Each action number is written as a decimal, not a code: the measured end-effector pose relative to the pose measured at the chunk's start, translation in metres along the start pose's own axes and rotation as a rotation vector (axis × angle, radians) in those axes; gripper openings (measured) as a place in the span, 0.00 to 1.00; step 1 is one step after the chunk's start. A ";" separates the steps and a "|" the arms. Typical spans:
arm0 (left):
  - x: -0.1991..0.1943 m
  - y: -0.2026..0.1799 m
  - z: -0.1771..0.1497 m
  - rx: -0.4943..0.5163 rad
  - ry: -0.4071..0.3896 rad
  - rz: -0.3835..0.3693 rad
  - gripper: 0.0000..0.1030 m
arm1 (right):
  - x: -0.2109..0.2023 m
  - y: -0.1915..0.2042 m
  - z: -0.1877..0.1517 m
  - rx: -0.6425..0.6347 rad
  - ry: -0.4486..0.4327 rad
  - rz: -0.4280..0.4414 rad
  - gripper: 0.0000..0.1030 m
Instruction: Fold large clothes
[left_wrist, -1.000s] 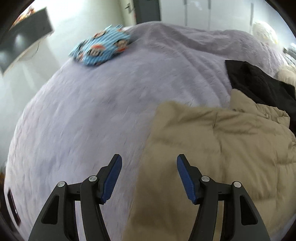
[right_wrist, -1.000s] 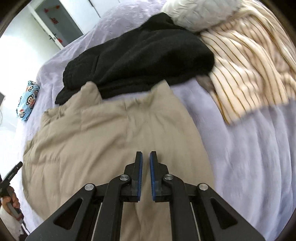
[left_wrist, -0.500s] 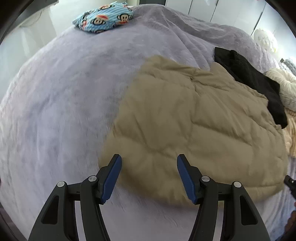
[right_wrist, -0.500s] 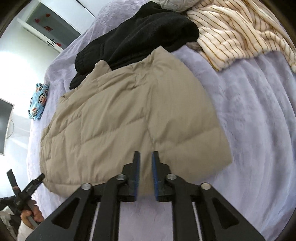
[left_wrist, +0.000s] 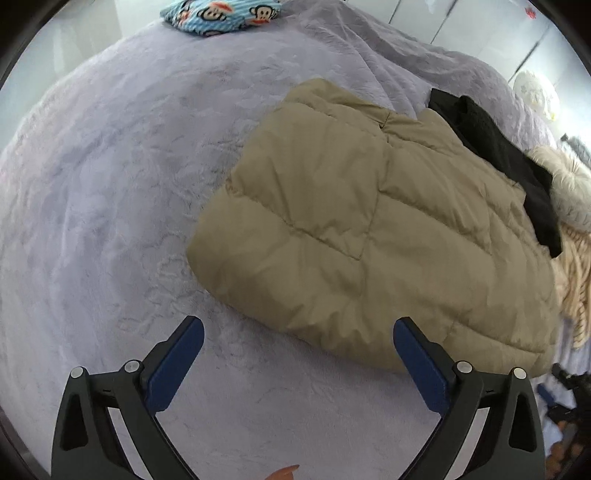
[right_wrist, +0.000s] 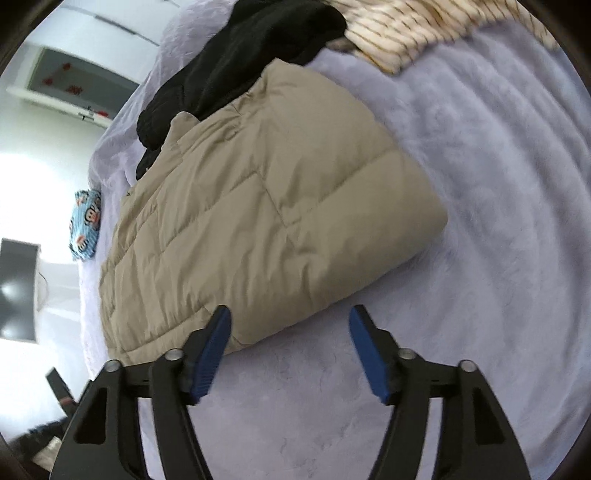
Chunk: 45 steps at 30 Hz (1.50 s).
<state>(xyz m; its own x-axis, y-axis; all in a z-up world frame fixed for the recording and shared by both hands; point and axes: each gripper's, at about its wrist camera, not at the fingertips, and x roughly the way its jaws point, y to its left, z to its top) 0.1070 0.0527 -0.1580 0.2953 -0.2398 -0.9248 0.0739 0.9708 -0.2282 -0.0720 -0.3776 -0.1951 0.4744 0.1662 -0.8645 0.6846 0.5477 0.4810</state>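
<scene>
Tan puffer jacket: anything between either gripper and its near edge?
Nothing visible. Left gripper and right gripper are open over bare lavender blanket. Tan puffer jacket lies just ahead; black garment touches only its far edge.

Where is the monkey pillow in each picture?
Left wrist: monkey pillow at the top edge, left of centre, beyond the tan jacket.
Right wrist: monkey pillow at the left edge, halfway down.
Shared landmark: the tan jacket, mid-bed in both.

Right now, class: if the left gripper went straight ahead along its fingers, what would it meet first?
Probably the near folded edge of the tan puffer jacket. The left gripper is open above the lavender blanket; depth is unclear.
</scene>
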 end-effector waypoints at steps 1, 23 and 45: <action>0.002 0.002 0.002 -0.019 0.003 -0.020 1.00 | 0.002 -0.003 0.000 0.019 0.006 0.016 0.70; 0.053 0.048 0.004 -0.396 0.067 -0.389 1.00 | 0.053 -0.021 0.005 0.251 0.047 0.289 1.00; 0.023 -0.001 0.033 -0.176 -0.141 -0.306 0.16 | 0.096 -0.039 0.027 0.412 0.075 0.464 0.30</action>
<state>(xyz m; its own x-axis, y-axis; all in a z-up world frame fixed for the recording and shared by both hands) 0.1451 0.0465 -0.1688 0.4138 -0.5048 -0.7576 0.0176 0.8365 -0.5477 -0.0382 -0.4049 -0.2928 0.7438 0.3763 -0.5525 0.5807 0.0457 0.8129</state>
